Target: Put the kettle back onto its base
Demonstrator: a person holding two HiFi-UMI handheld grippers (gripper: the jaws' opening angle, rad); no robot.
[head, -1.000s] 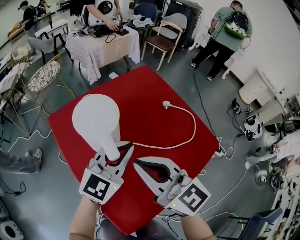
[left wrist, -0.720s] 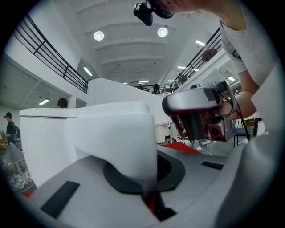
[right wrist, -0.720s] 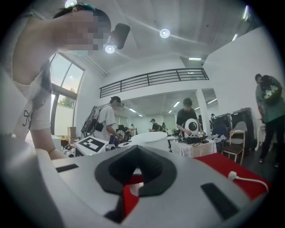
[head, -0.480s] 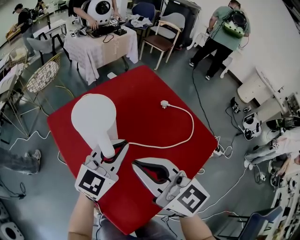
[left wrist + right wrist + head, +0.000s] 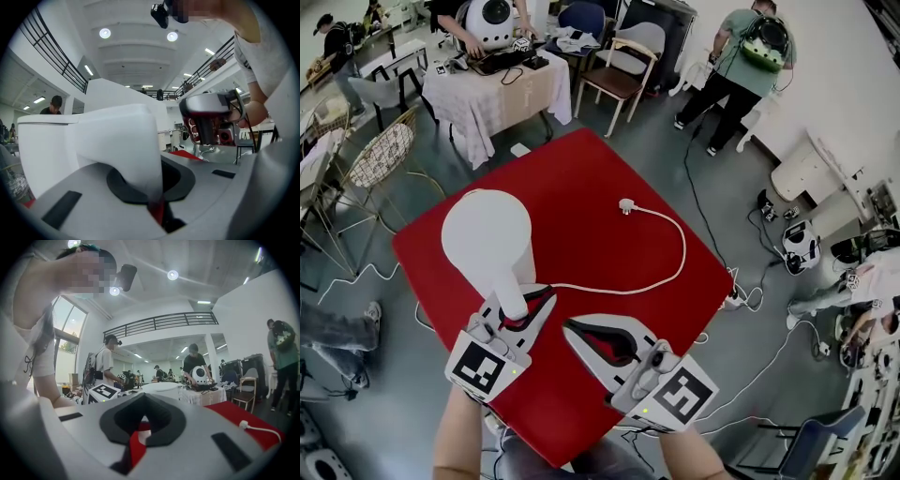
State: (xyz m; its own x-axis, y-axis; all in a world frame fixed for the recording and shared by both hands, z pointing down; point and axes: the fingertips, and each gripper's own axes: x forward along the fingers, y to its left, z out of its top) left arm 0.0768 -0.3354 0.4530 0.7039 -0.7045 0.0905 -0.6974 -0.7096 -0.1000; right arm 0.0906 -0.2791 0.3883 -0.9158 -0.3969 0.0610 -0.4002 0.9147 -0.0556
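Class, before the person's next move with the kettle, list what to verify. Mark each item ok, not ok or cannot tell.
1. Left gripper is shut on the handle of the kettle: ok.
2. Right gripper is shut, empty and apart from the kettle: ok.
3. Base lies under the kettle: cannot tell; the kettle's body hides whatever is beneath it in the head view.
4. Cord lies slack in one loop on the red table: ok.
5. Plug lies on the table, out of any socket: ok.
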